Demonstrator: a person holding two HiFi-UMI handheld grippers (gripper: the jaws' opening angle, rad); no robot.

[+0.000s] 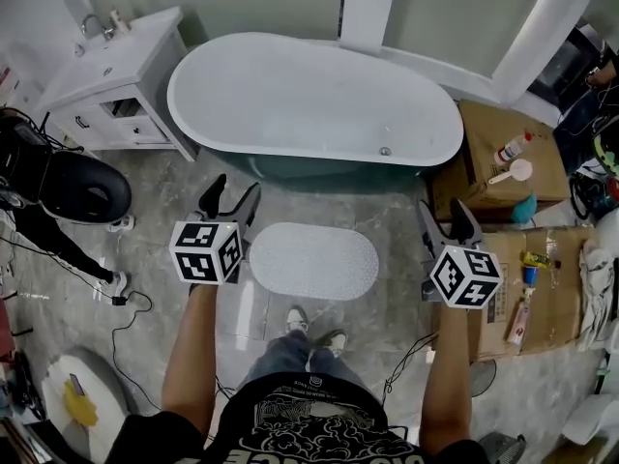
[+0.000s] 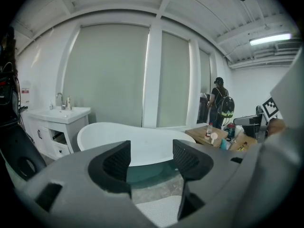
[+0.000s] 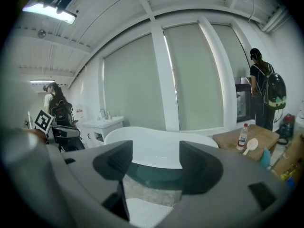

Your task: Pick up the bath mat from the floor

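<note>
White and oval, the nubby rubber bath mat [image 1: 313, 259] was found lying flat on the grey marbled floor [image 1: 392, 293], just in front of the big white freestanding bathtub with the teal underside [image 1: 309, 95] and right ahead of the person's grey sneakers [image 1: 314, 329]. It wasn't being touched by anything. The left gripper [image 1: 234, 189] was held off the mat's left end and the right gripper [image 1: 444, 211] off its right end, so the mat was basically flanked by the two, with floor showing in between on each side. In the left gripper view, the black ribbed jaws of the left gripper [image 2: 152, 160] were spread apart with nothing caught between them, only the tub and a corner of the mat [image 2: 159, 210] seen through the gap. Same deal in the right gripper view: the right gripper [image 3: 154, 163] was parted wide and empty, with a bit of the mat [image 3: 142, 213] visible low down. A white vanity cabinet with a sink [image 1: 116, 75] was parked left of the tub, and brown cardboard boxes [image 1: 503, 153] cluttered with bottles were stacked to its right.
</note>
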